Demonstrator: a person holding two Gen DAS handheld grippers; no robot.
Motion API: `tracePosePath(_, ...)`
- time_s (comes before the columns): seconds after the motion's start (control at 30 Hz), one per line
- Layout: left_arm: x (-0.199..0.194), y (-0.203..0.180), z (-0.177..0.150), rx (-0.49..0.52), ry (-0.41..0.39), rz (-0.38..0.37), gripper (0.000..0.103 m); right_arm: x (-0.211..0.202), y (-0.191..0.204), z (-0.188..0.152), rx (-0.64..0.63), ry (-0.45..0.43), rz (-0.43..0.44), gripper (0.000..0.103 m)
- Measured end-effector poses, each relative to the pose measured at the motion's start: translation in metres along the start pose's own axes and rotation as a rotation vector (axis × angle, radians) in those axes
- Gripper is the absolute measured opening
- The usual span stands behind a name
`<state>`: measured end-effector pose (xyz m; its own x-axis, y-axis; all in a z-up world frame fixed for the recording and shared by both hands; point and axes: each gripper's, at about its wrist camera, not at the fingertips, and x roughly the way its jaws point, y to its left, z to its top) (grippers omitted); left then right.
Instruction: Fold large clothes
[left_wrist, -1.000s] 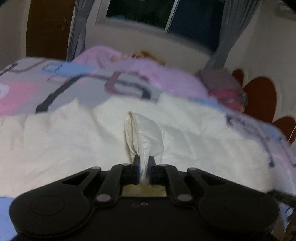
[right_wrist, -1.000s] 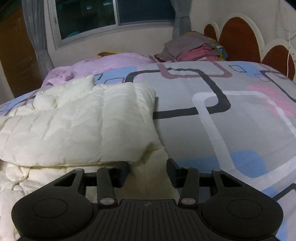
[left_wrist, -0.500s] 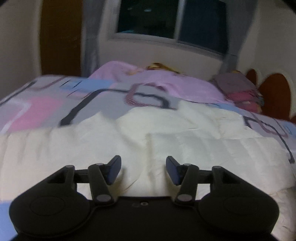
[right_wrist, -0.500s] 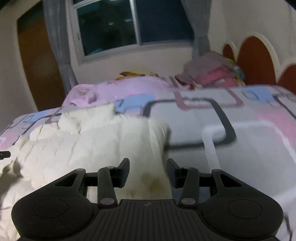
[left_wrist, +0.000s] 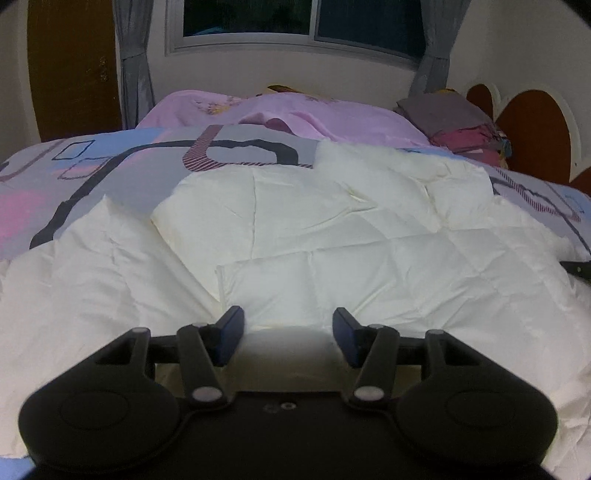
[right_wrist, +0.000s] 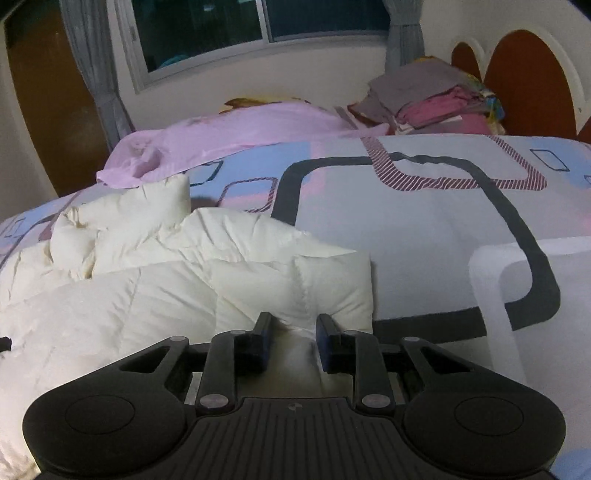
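A large cream quilted puffer garment (left_wrist: 332, 229) lies partly folded on the patterned bed cover (left_wrist: 74, 173). My left gripper (left_wrist: 288, 339) is open and empty, low over the garment's near part. In the right wrist view the garment (right_wrist: 166, 288) fills the left side. My right gripper (right_wrist: 291, 341) has its jaws narrowed around a fold at the garment's right corner (right_wrist: 332, 284), with cream fabric between the fingers.
A pink sheet (left_wrist: 295, 114) lies bunched at the far side under the window (left_wrist: 295, 18). A stack of folded clothes (right_wrist: 432, 99) sits at the back right by the brown headboard (right_wrist: 528, 74). The bed cover (right_wrist: 424, 236) stretches to the right.
My left gripper let go of the cream fabric, opened and pulled back. My right gripper moved onto the garment's right corner and closed partway on it.
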<state>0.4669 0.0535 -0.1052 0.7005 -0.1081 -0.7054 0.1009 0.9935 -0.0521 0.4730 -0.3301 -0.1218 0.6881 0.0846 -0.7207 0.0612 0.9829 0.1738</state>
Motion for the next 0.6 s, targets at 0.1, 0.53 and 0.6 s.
tracePosePath(0.1,-0.011,-0.004,0.006,-0.002,-0.007,0.026,0.055,-0.015,0.0,0.006,0.019,-0.014,-0.014,0.025)
tracePosePath(0.53,-0.041,-0.022,-0.032,0.028,-0.01,0.005,0.073,-0.077,0.023,-0.061,0.027,0.019,-0.047,0.025)
tracePosePath(0.6,-0.041,-0.019,-0.032,0.026,-0.009,0.0,0.072,-0.08,0.021,-0.06,0.043,0.025,-0.051,0.025)
